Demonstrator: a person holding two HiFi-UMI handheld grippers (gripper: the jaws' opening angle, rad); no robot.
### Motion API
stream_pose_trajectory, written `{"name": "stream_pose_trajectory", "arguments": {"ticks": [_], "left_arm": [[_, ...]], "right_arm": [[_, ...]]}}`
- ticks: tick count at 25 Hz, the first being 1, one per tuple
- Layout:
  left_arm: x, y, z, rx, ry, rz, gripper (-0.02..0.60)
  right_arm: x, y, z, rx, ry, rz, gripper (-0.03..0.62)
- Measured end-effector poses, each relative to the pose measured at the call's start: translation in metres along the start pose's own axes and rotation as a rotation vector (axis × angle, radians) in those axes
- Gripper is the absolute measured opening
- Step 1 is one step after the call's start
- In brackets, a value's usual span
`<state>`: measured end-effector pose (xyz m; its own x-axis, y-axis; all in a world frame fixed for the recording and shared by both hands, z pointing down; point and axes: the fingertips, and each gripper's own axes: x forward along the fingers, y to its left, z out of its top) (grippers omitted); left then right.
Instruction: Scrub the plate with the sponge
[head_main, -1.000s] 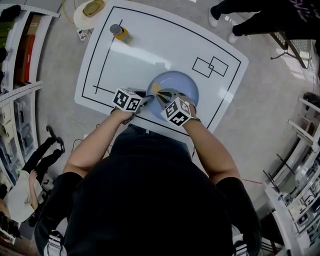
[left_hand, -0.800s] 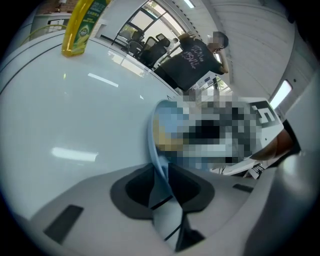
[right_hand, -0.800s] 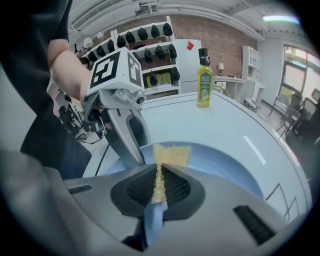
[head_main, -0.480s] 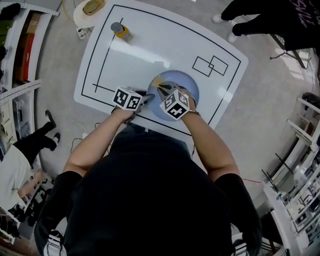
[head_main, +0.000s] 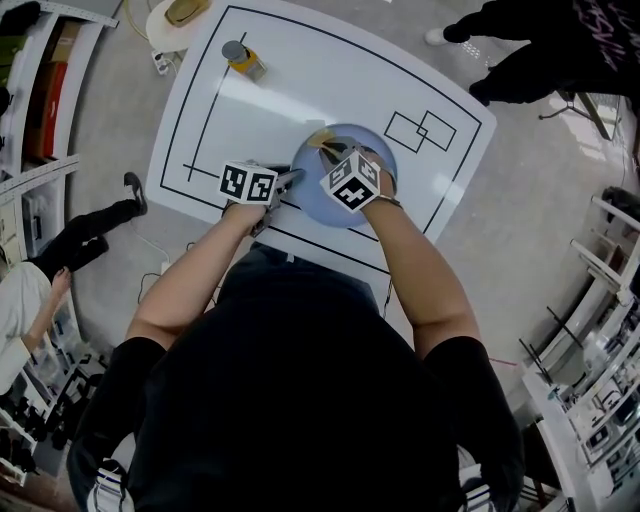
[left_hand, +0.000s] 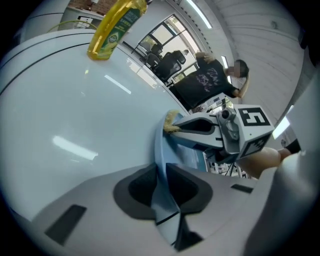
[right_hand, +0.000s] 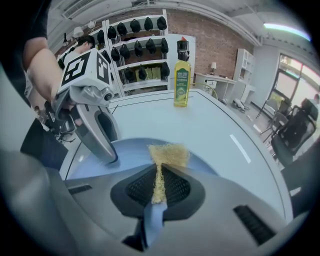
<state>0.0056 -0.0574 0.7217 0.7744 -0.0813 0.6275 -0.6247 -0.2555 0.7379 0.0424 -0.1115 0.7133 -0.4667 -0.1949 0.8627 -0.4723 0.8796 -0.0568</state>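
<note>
A light blue plate (head_main: 378, 152) lies on the white table near its front edge. My left gripper (head_main: 291, 179) is at the plate's left rim (left_hand: 160, 150); its jaws are closing, and the rim fills the gap between the pads (left_hand: 145, 187). My right gripper (head_main: 327, 146) reaches over the plate, shut on a thin yellow sponge (right_hand: 168, 154). The sponge (head_main: 318, 138) rests on the plate's far left part. In the right gripper view, the left gripper's fingers (right_hand: 102, 141) stand on the plate's (right_hand: 127, 154) left edge. The left gripper view has the sponge (left_hand: 170, 121) at the right gripper's (left_hand: 176, 125) tip.
A yellow dish-soap bottle (head_main: 243, 62) stands at the table's far left corner, well away from the plate. Black lines and two outlined rectangles (head_main: 421, 132) mark the table (head_main: 300, 90). Other people's legs are on the floor at the upper right and left. Shelves line both sides.
My right gripper has carried the sponge across the plate towards its far left rim. The left gripper has stayed at the plate's left rim.
</note>
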Motion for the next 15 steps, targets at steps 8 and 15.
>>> {"name": "stream_pose_trajectory", "arguments": {"ticks": [8, 15], "left_arm": [[-0.006, 0.012, 0.021, -0.102, -0.087, 0.022, 0.048], [-0.006, 0.015, 0.025, -0.125, -0.111, 0.051, 0.040]], "right_arm": [[-0.004, -0.041, -0.007, 0.022, 0.065, -0.078, 0.026], [-0.018, -0.054, -0.037, 0.014, 0.155, -0.122, 0.026]]}}
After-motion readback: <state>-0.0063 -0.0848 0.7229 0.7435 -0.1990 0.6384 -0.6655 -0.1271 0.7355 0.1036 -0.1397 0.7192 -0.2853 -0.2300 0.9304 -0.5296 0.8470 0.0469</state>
